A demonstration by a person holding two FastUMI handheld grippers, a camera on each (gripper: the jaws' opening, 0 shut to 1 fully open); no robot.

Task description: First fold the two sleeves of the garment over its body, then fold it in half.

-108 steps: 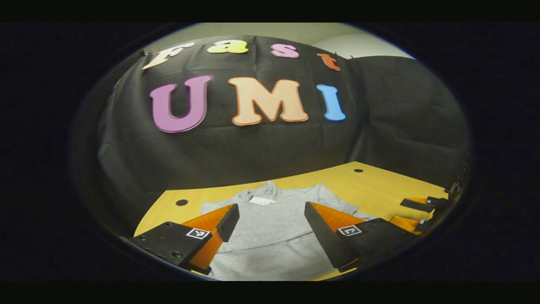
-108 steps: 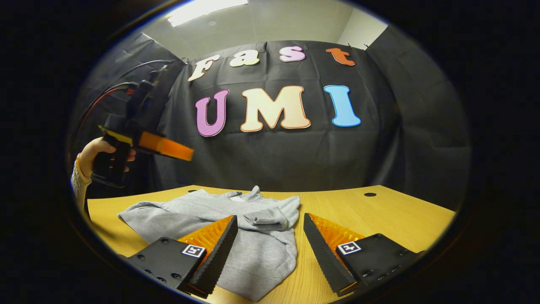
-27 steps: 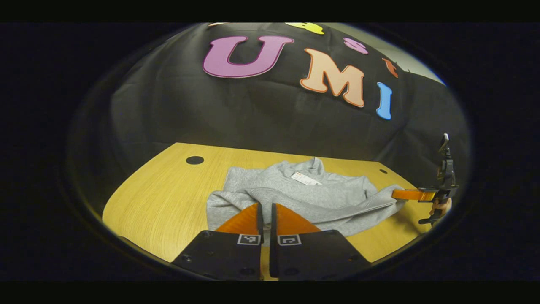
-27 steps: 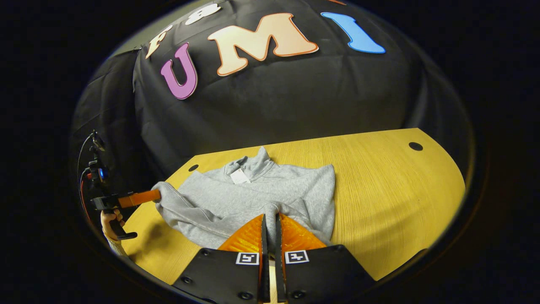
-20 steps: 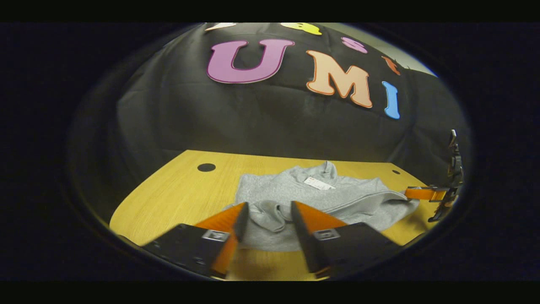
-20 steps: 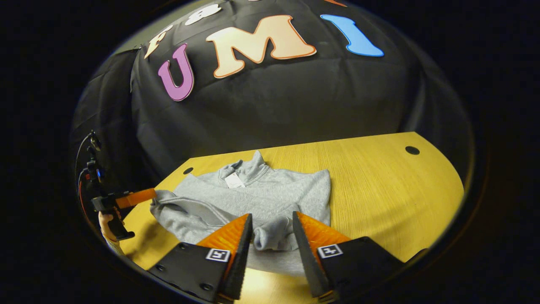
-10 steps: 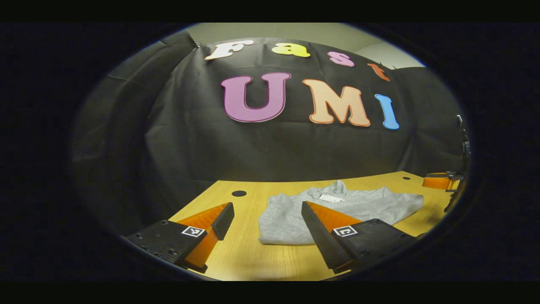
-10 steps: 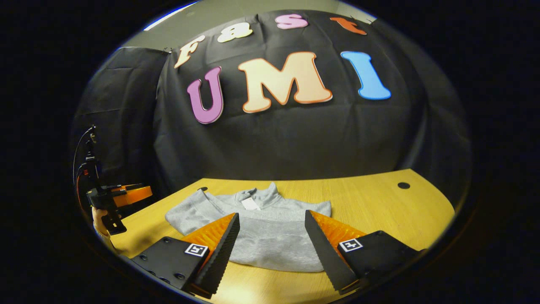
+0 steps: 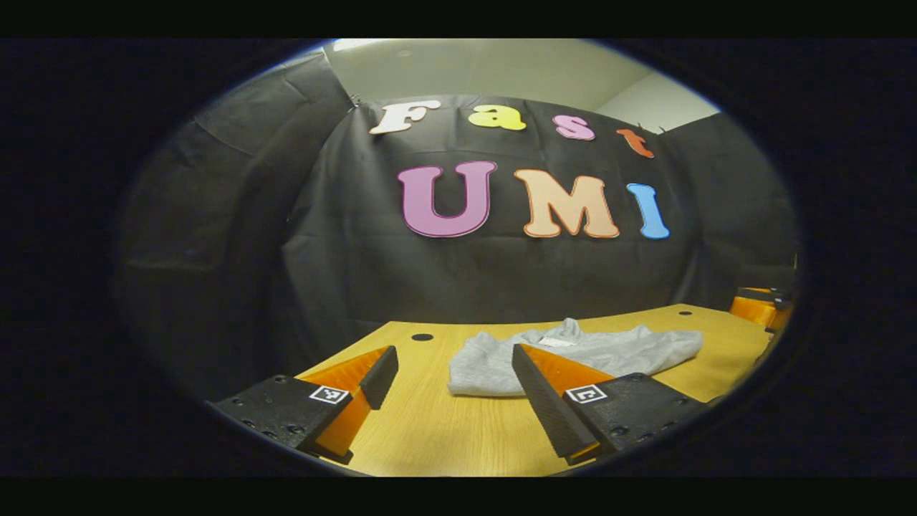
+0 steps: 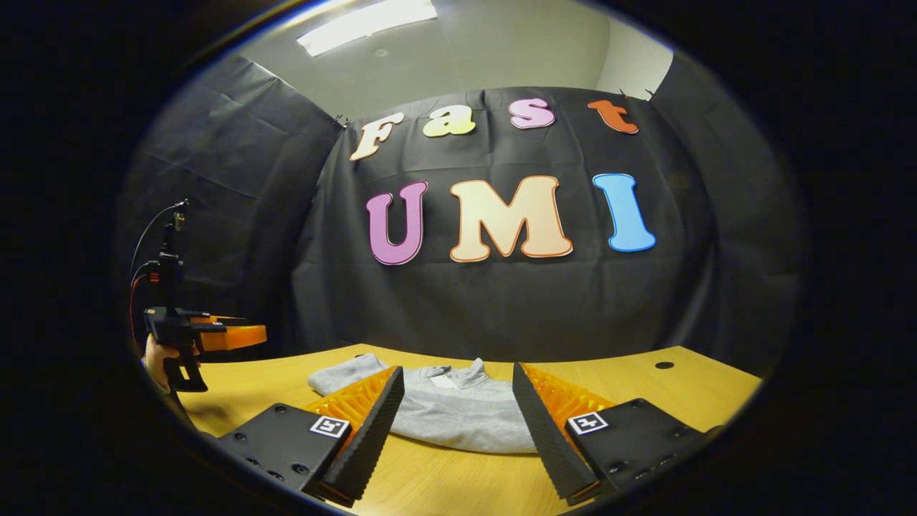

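**Fold looks finished; both tongs free of the cloth**

Left tongs (image 9: 451, 383): fingers spread wide, nothing between them, held above the yellow wooden counter (image 9: 430, 437). The grey fleece pullover (image 9: 573, 352) lies flat on the counter just ahead of them and off toward their right finger, apart from both fingers.

Right tongs (image 10: 458, 412): also spread, empty. The pullover (image 10: 458, 412) lies ahead between the two fingers, collar and a pale tag on the far side, a rounded folded edge on the near side.

From the right gripper view, the left tongs (image 10: 240, 335) show well off to the side in a hand (image 10: 154, 355), level over the counter edge, clear of the garment.

Judgement: no sleeve sticks out and the bundle is compact, so sleeves and half-fold appear done; whether the layers line up underneath cannot be told.

Next move calls for little: at most a light press to flatten the near fold, otherwise pull both tongs away.
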